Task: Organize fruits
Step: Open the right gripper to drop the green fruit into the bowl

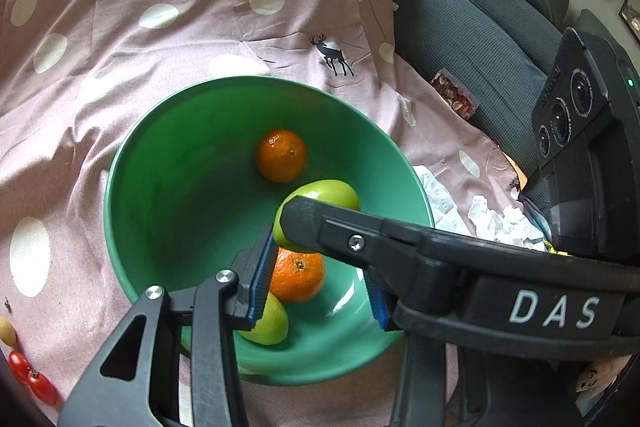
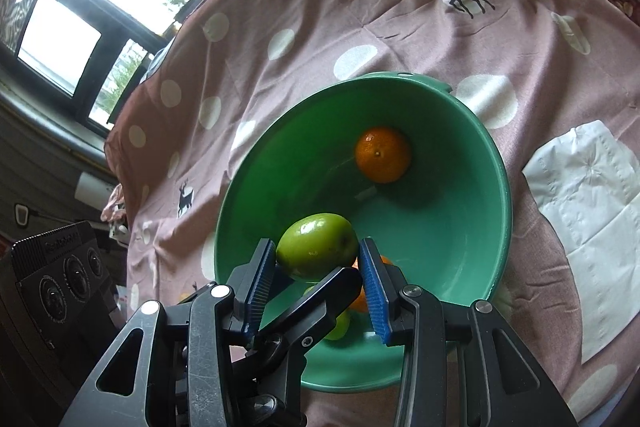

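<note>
From my station, the right gripper [image 2: 315, 243] is clenched on the smooth round green apple [image 2: 317, 247]: both ribbed blue pads [image 2: 260, 281] press its flanks, one on each side, and the fruit sits out at the fingertips. It hangs over the near part of the deep green plastic bowl [image 2: 460, 227], clear of the bowl's floor as far as I can judge. Through the left wrist camera I see that same claw reaching in from the right, its black finger covering much of the apple. The left gripper [image 1: 318, 279] is released, its pads standing apart with nothing pressed between them; the tip of its left pad comes right up to the apple's lower edge, though I cannot tell whether they touch. Below that gap, on the bowl's floor, lies a round orange citrus fruit [image 1: 298, 277], and just beside it, nearer me, a yellow-green fruit [image 1: 270, 323] half hidden by the left pad. A second orange citrus fruit [image 1: 281, 155] rests apart from them towards the far wall. The bowl stands on a pink cloth with white dots [image 1: 160, 39]. White paper tissue [image 2: 588, 195] lies on the cloth to the bowl's right, and small red cherry tomatoes [image 1: 36, 379] lie well to its left.
</note>
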{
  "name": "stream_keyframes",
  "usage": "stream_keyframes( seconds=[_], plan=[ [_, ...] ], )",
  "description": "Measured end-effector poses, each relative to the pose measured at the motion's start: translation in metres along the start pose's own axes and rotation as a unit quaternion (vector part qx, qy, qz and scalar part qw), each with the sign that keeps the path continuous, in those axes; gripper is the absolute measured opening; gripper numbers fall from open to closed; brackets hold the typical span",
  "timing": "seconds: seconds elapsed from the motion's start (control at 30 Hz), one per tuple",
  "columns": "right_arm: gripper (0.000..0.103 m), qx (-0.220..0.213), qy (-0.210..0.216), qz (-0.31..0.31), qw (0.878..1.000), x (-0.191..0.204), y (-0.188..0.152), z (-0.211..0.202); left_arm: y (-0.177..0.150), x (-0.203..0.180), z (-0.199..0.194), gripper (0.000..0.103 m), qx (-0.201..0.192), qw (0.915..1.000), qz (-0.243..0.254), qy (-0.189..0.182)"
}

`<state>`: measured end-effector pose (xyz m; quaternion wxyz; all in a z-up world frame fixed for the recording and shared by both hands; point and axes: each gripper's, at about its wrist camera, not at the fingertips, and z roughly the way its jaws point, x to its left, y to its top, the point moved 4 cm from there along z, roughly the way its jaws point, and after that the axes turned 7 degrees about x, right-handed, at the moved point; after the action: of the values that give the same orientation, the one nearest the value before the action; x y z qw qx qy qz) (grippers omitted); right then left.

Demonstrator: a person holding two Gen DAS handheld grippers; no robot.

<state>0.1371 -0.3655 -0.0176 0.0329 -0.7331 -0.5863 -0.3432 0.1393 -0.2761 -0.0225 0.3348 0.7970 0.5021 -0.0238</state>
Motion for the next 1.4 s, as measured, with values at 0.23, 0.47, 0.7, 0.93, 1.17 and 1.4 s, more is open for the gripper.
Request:
stream_keyframes(
  seconds=[0.23, 0.47, 0.7, 0.93, 1.17, 1.4],
  plan=[
    [0.043, 0.001, -0.004, 0.0, 1.0, -0.001, 0.0, 0.001, 0.0, 0.0, 0.002, 0.04, 0.002, 1.0, -0.002, -0.003],
    [0.044, 0.001, -0.013, 0.0, 1.0, -0.002, 0.0, 0.001, 0.0, -0.001, 0.004, 0.041, 0.003, 1.0, -0.003, -0.005],
    [0.044, 0.002, -0.02, 0.004, 1.0, -0.002, 0.0, 0.002, -0.001, -0.003, 0.008, 0.04, 0.004, 1.0, 0.0, 0.002],
    [0.045, -0.001, -0.029, 0.01, 1.0, -0.005, 0.0, 0.001, -0.001, -0.002, 0.007, 0.039, 0.0, 1.0, -0.005, 0.004],
    [0.05, -0.01, -0.025, 0.01, 1.0, -0.003, 0.001, -0.003, -0.002, -0.002, -0.002, 0.041, -0.01, 0.9998, -0.002, 0.017],
    [0.062, -0.047, -0.025, 0.009, 0.999, 0.001, 0.003, -0.017, -0.007, 0.004, -0.031, 0.045, -0.04, 0.9988, -0.008, 0.027]
  ],
)
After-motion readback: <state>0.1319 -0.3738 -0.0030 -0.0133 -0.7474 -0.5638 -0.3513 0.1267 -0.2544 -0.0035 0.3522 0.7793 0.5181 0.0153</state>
